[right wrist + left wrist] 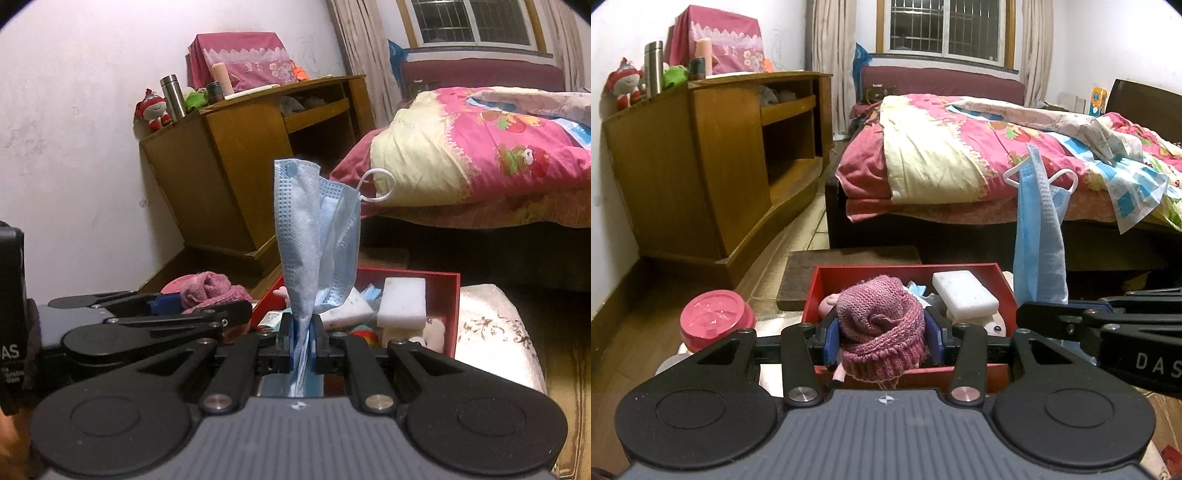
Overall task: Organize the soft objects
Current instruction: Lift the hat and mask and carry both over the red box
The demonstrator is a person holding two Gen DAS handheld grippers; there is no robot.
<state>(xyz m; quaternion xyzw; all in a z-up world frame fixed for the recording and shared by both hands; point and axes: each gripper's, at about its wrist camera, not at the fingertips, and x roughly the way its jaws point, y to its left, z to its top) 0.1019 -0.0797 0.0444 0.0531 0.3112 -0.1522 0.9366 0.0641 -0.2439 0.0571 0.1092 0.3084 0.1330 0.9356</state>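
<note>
Wooden cabinet (713,166), bed (960,158), window (945,26)

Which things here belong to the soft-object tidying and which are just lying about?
Job: pink knitted hat in left gripper; blue pleated face mask in right gripper; red box.
Lying about: steel flask; wooden cabinet; pink lid.

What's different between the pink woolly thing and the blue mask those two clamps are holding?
The pink knitted piece is thick, chunky wool bunched into a roll; the blue face mask is thin, flat fabric with a white ear loop. The knitted piece fills a half-open left gripper, while the mask is pinched at one end by the fully closed right gripper and sticks up beyond it. Both are soft and held above the red box.
</note>
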